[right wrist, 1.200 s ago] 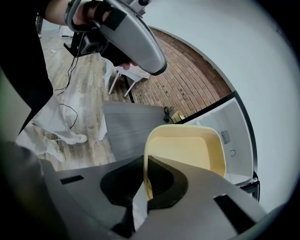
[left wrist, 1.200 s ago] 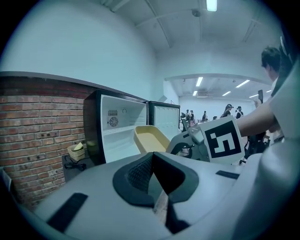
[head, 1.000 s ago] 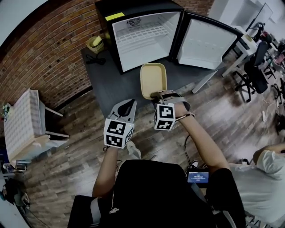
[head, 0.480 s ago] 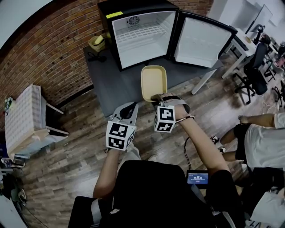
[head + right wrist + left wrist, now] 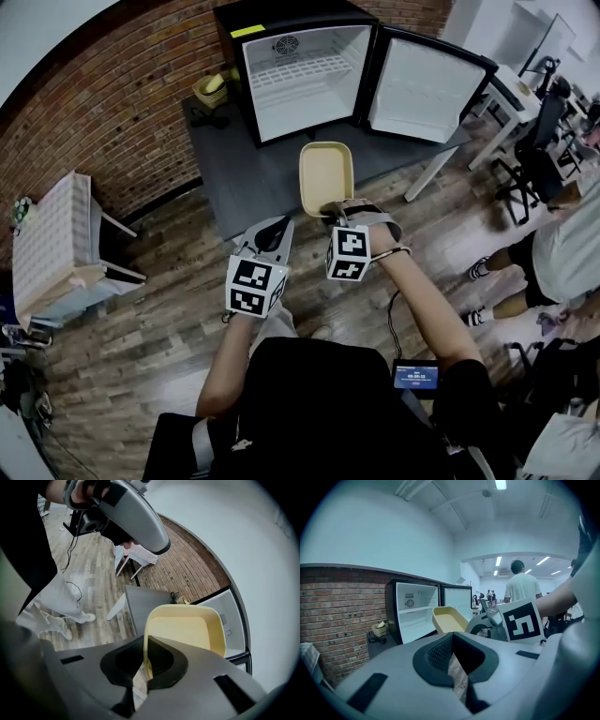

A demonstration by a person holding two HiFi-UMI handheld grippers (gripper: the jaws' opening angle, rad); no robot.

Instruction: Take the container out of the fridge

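A pale yellow, empty container [image 5: 326,173] hangs in the air in front of the open black fridge [image 5: 305,84], above the dark grey platform [image 5: 248,187]. My right gripper [image 5: 331,208] is shut on the container's near rim. In the right gripper view the thin rim [image 5: 146,653] sits pinched between the dark pads [image 5: 166,663], and the tub [image 5: 185,632] reaches out toward the fridge. My left gripper [image 5: 270,234] hovers just left of it, shut with nothing in it. From the left gripper [image 5: 457,667] view the container [image 5: 449,619] shows ahead, before the fridge [image 5: 417,616].
The fridge door [image 5: 427,89] stands swung open to the right, with bare white shelves inside. A stack of yellow dishes [image 5: 211,89] sits left of the fridge. A white chair [image 5: 56,248] stands at the left. A person [image 5: 562,253], office chairs [image 5: 539,141] and desks are on the right.
Both grippers and the held container have stayed almost in place. A person at the right has moved across the floor.
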